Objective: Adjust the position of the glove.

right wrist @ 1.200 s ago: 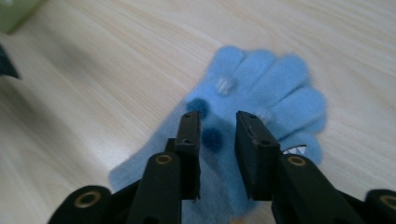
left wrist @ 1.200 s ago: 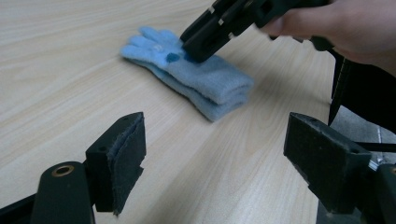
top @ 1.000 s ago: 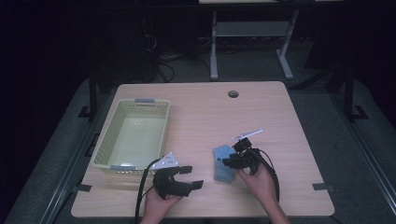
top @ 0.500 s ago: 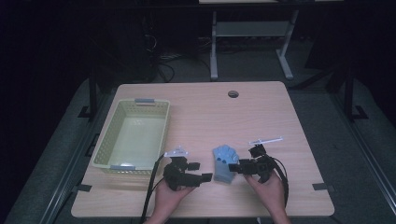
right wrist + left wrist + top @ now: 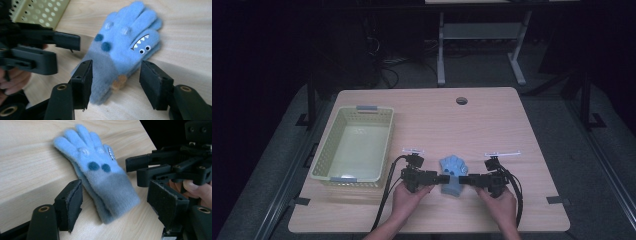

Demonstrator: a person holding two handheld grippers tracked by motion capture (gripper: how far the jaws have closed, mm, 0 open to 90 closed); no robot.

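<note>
Left gripper (image 5: 117, 207) jaws apart and just closing around the cuff of blue glove (image 5: 100, 172), right gripper (image 5: 115, 85) likewise astride it, pads not pressing, glove flat on table (image 5: 492, 125), second glove half hidden beneath, basket (image 5: 354, 145) beside.

One blue glove (image 5: 452, 174) lies at the lower middle of the high view. One pale green basket (image 5: 326, 159) sits at left. Two black grippers, left (image 5: 443, 178) and right (image 5: 464, 179), flank the glove on one wooden table (image 5: 492, 120).
</note>
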